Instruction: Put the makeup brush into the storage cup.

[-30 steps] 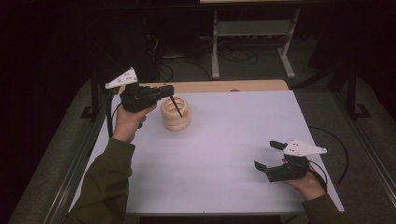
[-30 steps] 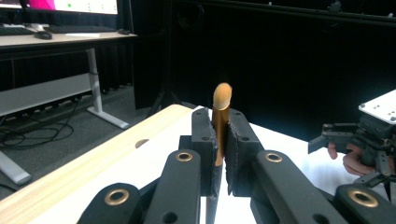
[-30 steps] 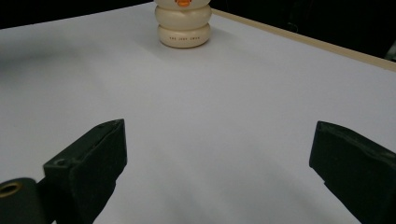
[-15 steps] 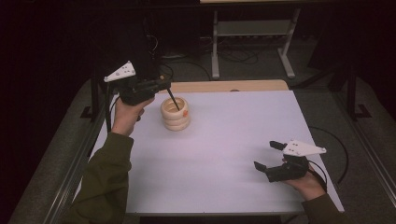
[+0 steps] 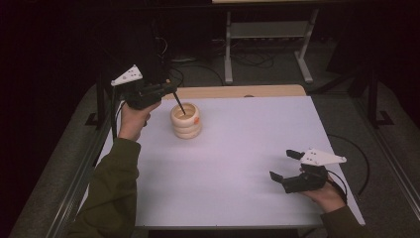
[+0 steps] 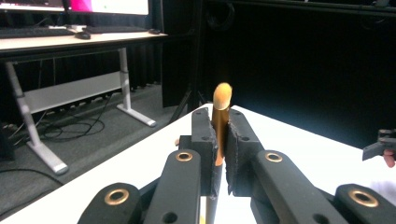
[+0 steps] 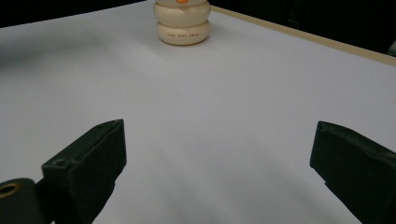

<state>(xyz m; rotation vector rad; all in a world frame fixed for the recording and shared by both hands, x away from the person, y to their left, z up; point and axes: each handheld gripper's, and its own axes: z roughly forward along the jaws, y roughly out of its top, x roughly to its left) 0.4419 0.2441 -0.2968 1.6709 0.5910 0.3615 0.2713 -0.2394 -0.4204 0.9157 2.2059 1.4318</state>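
Observation:
A cream holder (image 5: 186, 120) made of stacked rings, with an orange spot on its side, stands on the white table (image 5: 237, 148) at the back left. It also shows far ahead in the right gripper view, as the holder (image 7: 182, 21). My left gripper (image 5: 168, 89) is shut on a thin brush (image 5: 179, 105), whose dark lower end slants down into the holder's mouth. In the left gripper view the brush (image 6: 221, 100) shows a golden ferrule and tan tip that stick up between the pads of my left gripper (image 6: 219, 126). My right gripper (image 5: 283, 165) is open and holds nothing near the front right, its pads (image 7: 93, 149) wide apart over bare table.
A wooden strip (image 5: 237, 91) runs along the table's far edge. Beyond it stand a desk frame (image 5: 267, 29) and cables on the floor. A metal rail (image 5: 84, 168) runs along the table's left side.
My left gripper has moved left and a little farther back with the brush in it. The brush now stands steeper, its lower end still at the holder's mouth. The right gripper has kept still.

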